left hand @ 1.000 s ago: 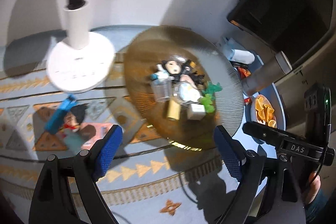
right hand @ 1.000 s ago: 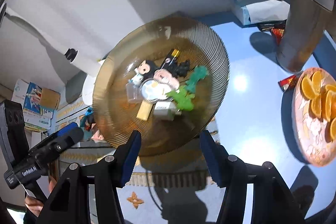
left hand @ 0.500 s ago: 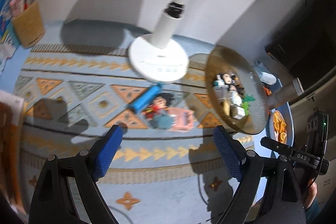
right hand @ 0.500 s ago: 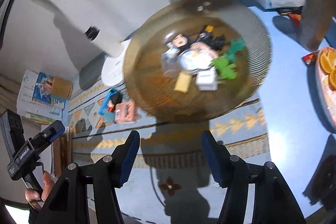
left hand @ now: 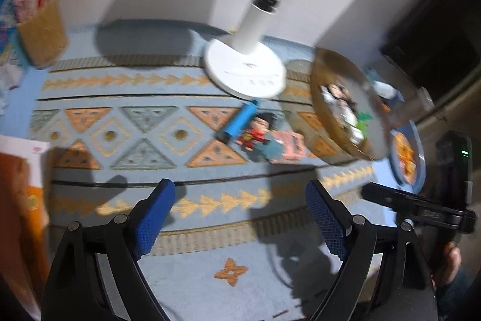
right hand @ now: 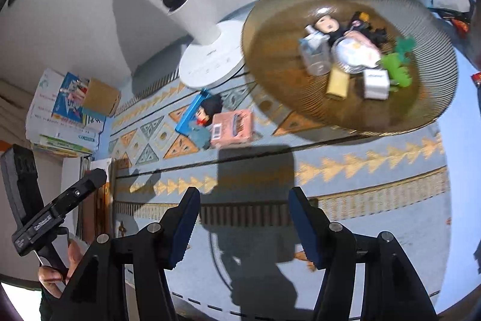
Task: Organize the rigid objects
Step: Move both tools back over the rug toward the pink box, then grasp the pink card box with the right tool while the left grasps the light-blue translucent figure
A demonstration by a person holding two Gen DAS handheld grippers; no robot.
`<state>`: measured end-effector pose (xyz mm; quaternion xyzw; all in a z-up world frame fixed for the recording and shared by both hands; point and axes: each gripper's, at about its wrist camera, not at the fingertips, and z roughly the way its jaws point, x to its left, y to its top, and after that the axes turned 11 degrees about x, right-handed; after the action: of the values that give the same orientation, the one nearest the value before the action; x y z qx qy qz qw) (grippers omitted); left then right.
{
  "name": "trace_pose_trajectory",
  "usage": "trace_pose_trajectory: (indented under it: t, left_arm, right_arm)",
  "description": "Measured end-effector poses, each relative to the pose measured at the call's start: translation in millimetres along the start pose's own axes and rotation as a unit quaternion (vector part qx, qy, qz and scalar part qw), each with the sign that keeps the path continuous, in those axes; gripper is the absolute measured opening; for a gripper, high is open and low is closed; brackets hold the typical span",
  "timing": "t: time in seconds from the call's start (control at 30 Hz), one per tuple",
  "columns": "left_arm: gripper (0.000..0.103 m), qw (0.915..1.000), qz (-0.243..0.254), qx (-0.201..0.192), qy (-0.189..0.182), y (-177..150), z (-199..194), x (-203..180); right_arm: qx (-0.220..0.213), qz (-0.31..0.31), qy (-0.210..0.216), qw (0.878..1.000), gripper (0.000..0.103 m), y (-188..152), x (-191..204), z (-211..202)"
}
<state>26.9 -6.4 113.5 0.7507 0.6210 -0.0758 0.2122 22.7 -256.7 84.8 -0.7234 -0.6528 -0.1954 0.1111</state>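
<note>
A brown ribbed glass plate (right hand: 270, 29) holds several small toys and boxes: a doll head, a clear bottle, a yellow block, a white cube (right hand: 375, 85) and green figures. It also shows in the left wrist view (left hand: 323, 122). On the patterned mat lie a blue bar (left hand: 239, 122), a small doll (left hand: 258, 131) and a pink box (right hand: 231, 128). My left gripper (left hand: 239, 215) is open and empty above the mat. My right gripper (right hand: 243, 218) is open and empty, short of the pink box.
A white lamp base (left hand: 245, 72) stands behind the loose items. A plate of orange slices (left hand: 407, 157) sits at the right. A brown box (left hand: 42, 32) and books (right hand: 66, 116) stand at the left. An orange object (left hand: 18, 200) lies at the left edge.
Both grippers have pulled back and swung left from the brown plate. The loose blue bar, doll and pink box now sit nearer the middle of both views.
</note>
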Motion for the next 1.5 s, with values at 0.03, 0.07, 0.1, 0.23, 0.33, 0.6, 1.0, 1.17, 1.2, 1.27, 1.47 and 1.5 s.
trace_pose_trajectory:
  t: [0.03,0.07,0.1,0.23,0.33,0.6,1.0,1.17,1.2,1.27,1.47,1.5]
  left_arm:
    - [0.086,0.9998,0.006,0.009,-0.019,2,4,-1]
    - [0.086,0.9991,0.012,0.018,-0.036,4,8,-3]
    - [0.086,0.9982,0.018,0.027,-0.051,7,14,-6]
    - [0.078,0.9941,0.023,0.057,-0.09,26,45,-16]
    - [0.068,0.9909,-0.003,0.087,-0.103,42,71,-16]
    - [0.048,0.9846,-0.058,0.135,-0.094,67,117,-15]
    - [0.023,0.9891,-0.047,0.127,-0.059,67,116,-7]
    - [0.023,0.9888,-0.045,0.13,-0.058,58,106,7]
    - [0.023,0.9889,-0.045,0.13,-0.058,56,104,10]
    - [0.023,0.9885,-0.046,0.129,-0.063,51,98,18]
    - [0.023,0.9897,-0.041,0.12,-0.066,39,84,29]
    - [0.023,0.99,-0.039,0.119,-0.065,37,82,29]
  right_arm:
    - [-0.001,-0.005,-0.006,1.0,0.059,0,4,5]
    - [-0.003,-0.011,-0.013,1.0,0.059,1,7,9]
    - [-0.003,-0.021,-0.023,1.0,0.059,2,9,13]
    - [0.014,-0.064,-0.069,0.995,0.059,9,17,37]
    - [0.019,-0.124,-0.095,0.988,0.059,12,31,46]
    - [0.004,-0.292,-0.186,0.938,0.059,24,63,62]
    - [-0.04,-0.354,-0.235,0.904,0.059,48,70,111]
    - [-0.031,-0.366,-0.248,0.896,0.063,60,85,129]
    - [-0.011,-0.364,-0.25,0.897,0.071,62,86,136]
    - [0.002,-0.361,-0.256,0.897,0.075,63,92,140]
    - [0.038,-0.338,-0.258,0.904,0.053,70,95,135]
    - [0.045,-0.328,-0.246,0.911,0.049,69,93,132]
